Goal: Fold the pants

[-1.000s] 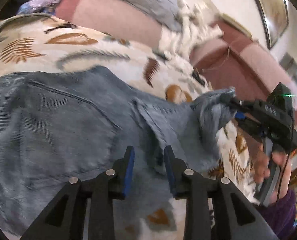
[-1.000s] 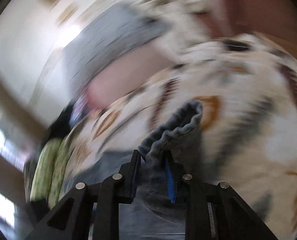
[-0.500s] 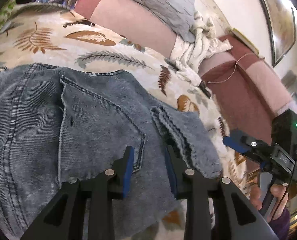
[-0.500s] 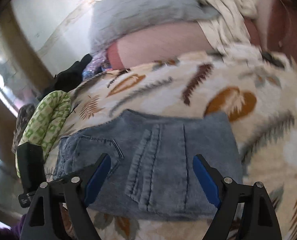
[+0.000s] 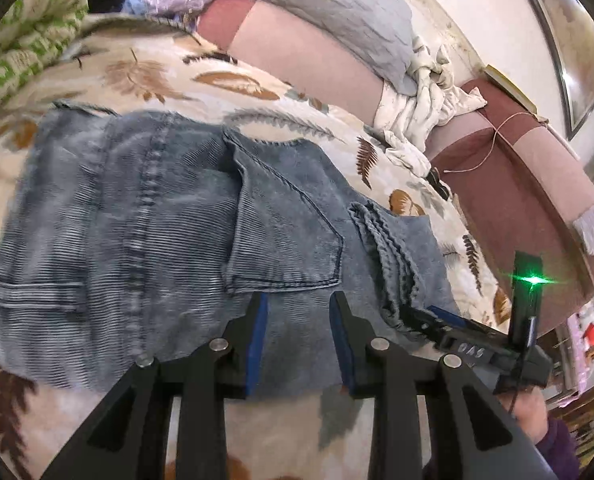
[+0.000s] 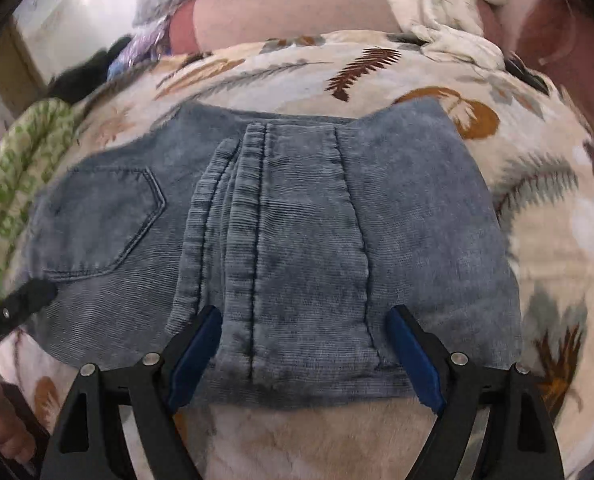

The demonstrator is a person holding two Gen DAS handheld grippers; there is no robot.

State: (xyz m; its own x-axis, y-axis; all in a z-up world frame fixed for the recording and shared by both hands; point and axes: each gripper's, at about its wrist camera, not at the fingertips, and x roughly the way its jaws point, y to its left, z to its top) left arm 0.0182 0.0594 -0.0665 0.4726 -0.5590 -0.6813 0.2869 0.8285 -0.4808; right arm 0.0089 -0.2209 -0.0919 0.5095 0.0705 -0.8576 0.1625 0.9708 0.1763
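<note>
Blue-grey corduroy-look jeans [image 5: 177,220] lie folded on a leaf-print blanket [image 5: 257,96], back pocket up, with the leg ends laid over the right part [image 6: 297,220]. My left gripper [image 5: 297,298] hovers over the near edge of the jeans. Its jaws stand a narrow gap apart with nothing pinched. My right gripper [image 6: 305,312] is open wide, its pads either side of the top folded layer at the near edge without pressing it. The right gripper [image 5: 437,316] also shows low on the right in the left wrist view, tips at the folded hems.
A pink pillow [image 5: 309,52] and a grey pillow [image 5: 325,4] lie at the back, with crumpled white cloth [image 5: 425,92] beside them. A green patterned cloth [image 6: 17,168] sits at the left. A maroon padded frame [image 5: 509,200] runs along the right. A hand [image 6: 9,432] holds the left gripper.
The right gripper let go of the leg end and opened wide; that end now lies flat on the jeans. The right gripper dropped closer to them. The left gripper's view shifted across the jeans.
</note>
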